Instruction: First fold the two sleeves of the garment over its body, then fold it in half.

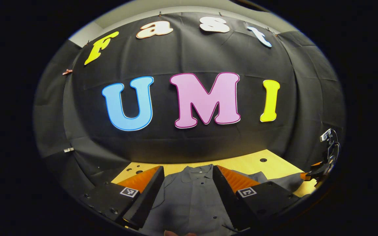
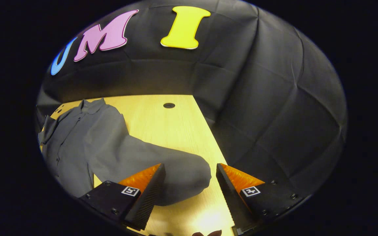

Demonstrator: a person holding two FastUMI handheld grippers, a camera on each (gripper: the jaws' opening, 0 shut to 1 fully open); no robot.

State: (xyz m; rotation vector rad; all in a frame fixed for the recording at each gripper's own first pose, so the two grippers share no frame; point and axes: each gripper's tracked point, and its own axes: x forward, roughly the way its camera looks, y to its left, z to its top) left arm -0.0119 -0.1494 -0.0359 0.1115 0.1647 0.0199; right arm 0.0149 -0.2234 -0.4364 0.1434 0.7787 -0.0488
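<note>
**Sleeve fold: garment condition and grasp points**

The garment (image 2: 87, 144) is a grey collared shirt with a button placket. It lies flat, front up, on the bench (image 2: 176, 131). In the right gripper view it occupies the left and lower centre of the frame, collar toward the upper left. One sleeve (image 2: 172, 170) extends to lower centre and ends in a rounded cuff just beyond your right tool (image 2: 190, 177). Neither sleeve appears folded yet, so judge the task as at its first step.

Expect the cloth to be light, soft and limp. It will drape and sag from any single grasp point, and loose layers may slide over each other. Take the sleeve at or near the cuff edge, pinching one sleeve only and not the body beneath. Carry it low across the chest so it does not twist.

The fabric looks matte and finely woven, with shallow creases. The bench is smooth pale wood with a straight grain and a small dark round hole (image 2: 169, 105) in the upper centre. Black cloth walls close in behind and to the right.

In the left gripper view the collar (image 1: 197, 173) sits at lower centre, between the fingers of your left tool (image 1: 188, 183). Both tools are released: fingers spread wide, nothing between them. The right tool also shows at the right edge (image 1: 317, 171) of the left gripper view.
</note>
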